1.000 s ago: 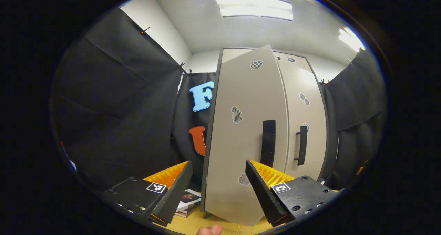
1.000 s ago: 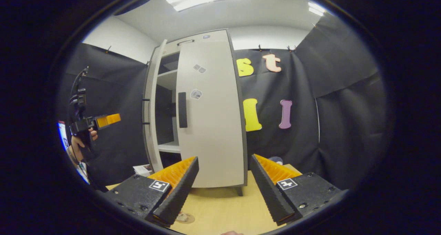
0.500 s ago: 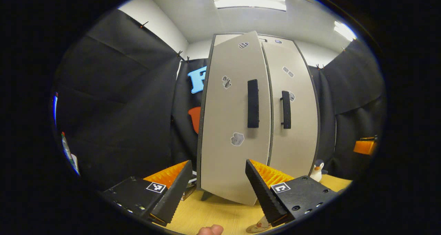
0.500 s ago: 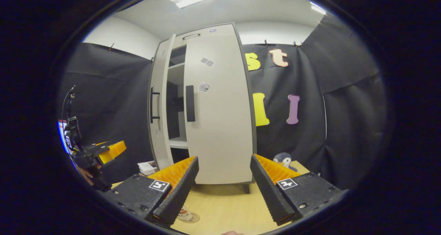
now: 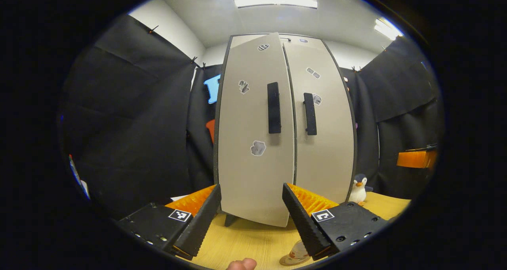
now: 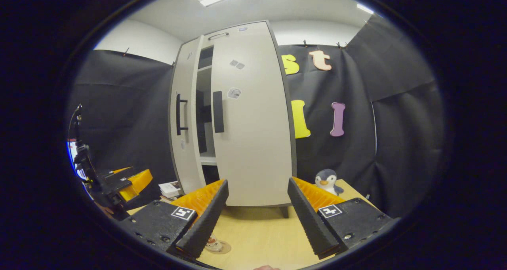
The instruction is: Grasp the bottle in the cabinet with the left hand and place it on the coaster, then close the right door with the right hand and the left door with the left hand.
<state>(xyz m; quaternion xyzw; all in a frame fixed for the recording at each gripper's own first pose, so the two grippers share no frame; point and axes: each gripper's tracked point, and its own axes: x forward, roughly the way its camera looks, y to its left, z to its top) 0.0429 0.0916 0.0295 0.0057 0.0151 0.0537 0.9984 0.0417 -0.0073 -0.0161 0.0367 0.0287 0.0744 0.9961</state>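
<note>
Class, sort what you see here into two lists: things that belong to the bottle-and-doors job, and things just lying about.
Belongs to the job:
left door, ajar
right door, closed
bottle on its coaster
left tongs, open
right tongs, open

Just lying about:
toy penguin
stack of books
table

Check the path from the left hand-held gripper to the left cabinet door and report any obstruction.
Nothing visible blocks it. The left hand-held gripper is open, facing the left door, which stands slightly ajar, with only bare table between them.
</note>
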